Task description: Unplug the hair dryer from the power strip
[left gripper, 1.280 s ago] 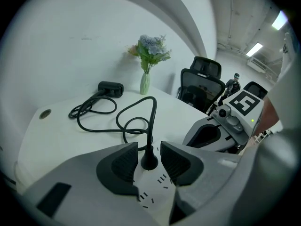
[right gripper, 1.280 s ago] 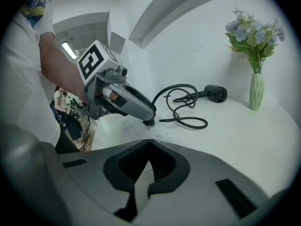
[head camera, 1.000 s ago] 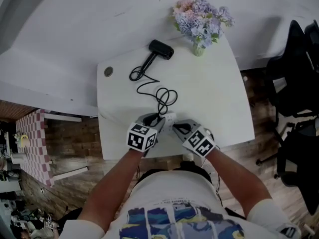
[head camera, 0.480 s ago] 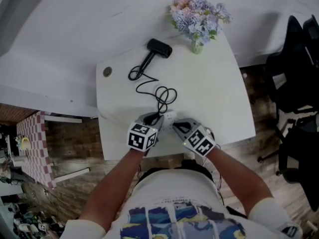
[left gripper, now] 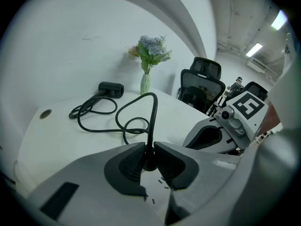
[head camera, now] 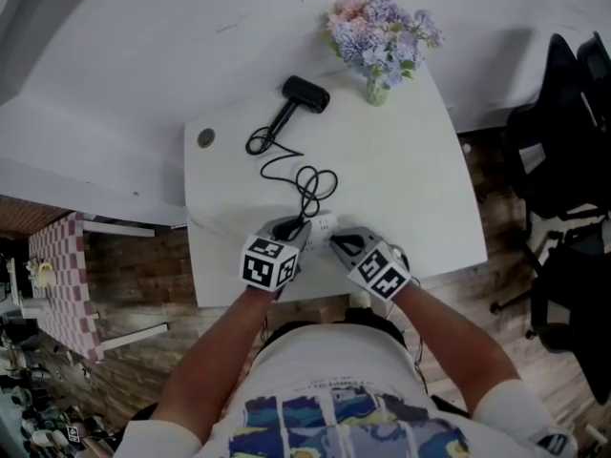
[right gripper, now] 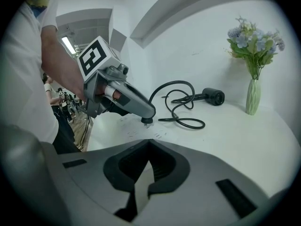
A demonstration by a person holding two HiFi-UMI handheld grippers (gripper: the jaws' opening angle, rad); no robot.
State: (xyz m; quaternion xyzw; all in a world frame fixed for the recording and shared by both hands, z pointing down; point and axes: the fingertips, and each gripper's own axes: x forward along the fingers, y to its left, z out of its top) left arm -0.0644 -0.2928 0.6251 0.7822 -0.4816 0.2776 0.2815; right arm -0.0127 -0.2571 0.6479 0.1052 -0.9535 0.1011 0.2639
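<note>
The job is not done yet. The plug (left gripper: 149, 163) of the black cord (head camera: 310, 181) is in the white power strip (head camera: 323, 224). That strip lies low in the middle of the head view, at the near edge of the counter (head camera: 420, 179). The left tongs (left gripper: 150, 150) are closing on the plug, and their dark pads touch it on both sides. The right tongs (right gripper: 149, 147) are closed on something white. It looks like the end of the power strip, I think to hold it down. What is left is to pull the plug up and out. The hair dryer (head camera: 305, 93) lies well away from the tongs, in the upper middle of the head view. Its cord runs in loops down to the plug. The counter is white and smooth. It has a small round cap (head camera: 207, 137) near its upper left corner and a vase of flowers (head camera: 380, 36) at its upper right. Behind it is a white wall (head camera: 143, 36). The floor (head camera: 143, 294) is brown wood, and black chairs (head camera: 563, 151) stand at the right edge.
</note>
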